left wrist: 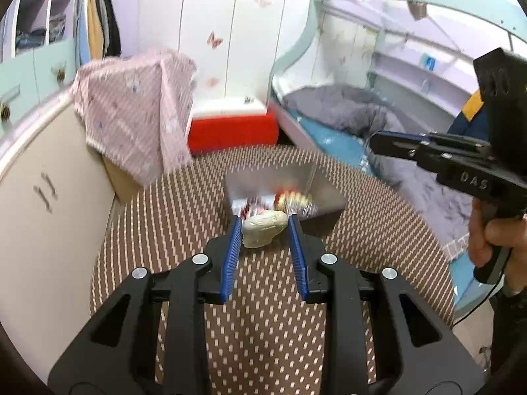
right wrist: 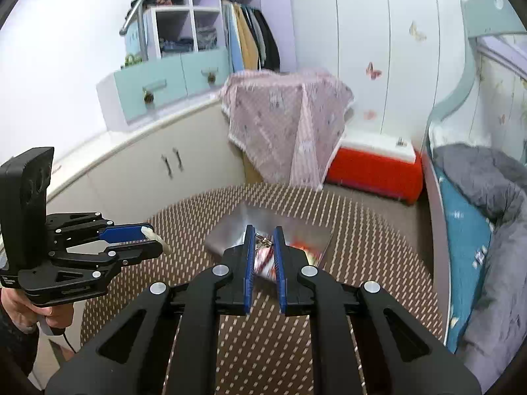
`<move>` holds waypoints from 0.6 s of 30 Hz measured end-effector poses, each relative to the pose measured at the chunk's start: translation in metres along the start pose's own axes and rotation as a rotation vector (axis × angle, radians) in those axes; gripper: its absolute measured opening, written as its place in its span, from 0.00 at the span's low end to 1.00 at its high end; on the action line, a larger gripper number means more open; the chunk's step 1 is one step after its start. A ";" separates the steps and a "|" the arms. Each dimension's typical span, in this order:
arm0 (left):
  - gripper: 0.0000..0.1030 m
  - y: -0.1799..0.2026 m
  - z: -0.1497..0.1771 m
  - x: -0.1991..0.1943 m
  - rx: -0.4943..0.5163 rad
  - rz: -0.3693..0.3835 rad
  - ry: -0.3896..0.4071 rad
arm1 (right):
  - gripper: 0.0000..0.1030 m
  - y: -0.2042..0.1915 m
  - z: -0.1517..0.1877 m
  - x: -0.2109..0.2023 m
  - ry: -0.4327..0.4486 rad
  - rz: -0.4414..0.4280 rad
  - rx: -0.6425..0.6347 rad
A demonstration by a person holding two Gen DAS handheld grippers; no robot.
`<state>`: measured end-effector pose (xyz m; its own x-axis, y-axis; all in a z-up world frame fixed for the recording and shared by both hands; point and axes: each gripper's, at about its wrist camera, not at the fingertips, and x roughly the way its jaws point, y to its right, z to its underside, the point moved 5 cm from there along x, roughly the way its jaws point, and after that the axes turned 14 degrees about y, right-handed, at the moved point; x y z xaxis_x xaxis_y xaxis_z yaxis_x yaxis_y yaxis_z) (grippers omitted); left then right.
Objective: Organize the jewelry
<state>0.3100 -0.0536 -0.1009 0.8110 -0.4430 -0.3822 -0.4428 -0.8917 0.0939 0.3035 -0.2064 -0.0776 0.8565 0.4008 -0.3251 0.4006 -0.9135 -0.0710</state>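
My left gripper [left wrist: 263,221] is shut on a cream-white carved piece [left wrist: 263,230] and holds it above the brown dotted table. In the right wrist view the same left gripper [right wrist: 154,240] shows at the left with the cream piece [right wrist: 161,242] at its tips. My right gripper [right wrist: 264,230] is nearly shut, with a small silver piece [right wrist: 262,239] pinched between its fingertips. It hangs over a grey metal tray [right wrist: 227,233]. In the left wrist view the tray [left wrist: 326,194] holds blurred red and gold items [left wrist: 291,199]. The right gripper [left wrist: 374,143] is also seen there from the side, at the right.
The round table [right wrist: 362,230] has a brown dotted cloth. A pink cloth [right wrist: 286,125] drapes over a box behind it. A red and white cooler [right wrist: 375,168] stands on the floor. A bed with a grey duvet [right wrist: 487,177] is at the right, cream cabinets [right wrist: 138,171] at the left.
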 end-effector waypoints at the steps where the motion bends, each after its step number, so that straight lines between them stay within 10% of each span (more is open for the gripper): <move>1: 0.28 0.001 -0.008 0.001 0.006 0.000 0.014 | 0.09 0.002 -0.005 0.001 0.007 0.001 -0.001; 11: 0.29 -0.003 -0.037 0.053 -0.071 0.037 0.001 | 0.09 0.024 -0.011 0.046 -0.049 -0.034 0.098; 15: 0.87 -0.017 -0.036 0.070 -0.093 -0.026 -0.013 | 0.16 0.037 0.002 0.069 -0.108 -0.022 0.168; 18: 0.87 -0.022 -0.035 0.068 -0.115 -0.045 -0.018 | 0.53 0.048 0.008 0.072 -0.114 0.009 0.220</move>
<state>0.3889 -0.0674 -0.0965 0.8218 -0.4013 -0.4044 -0.3584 -0.9159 0.1805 0.3815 -0.2218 -0.1121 0.8126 0.3934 -0.4300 0.3019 -0.9152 -0.2668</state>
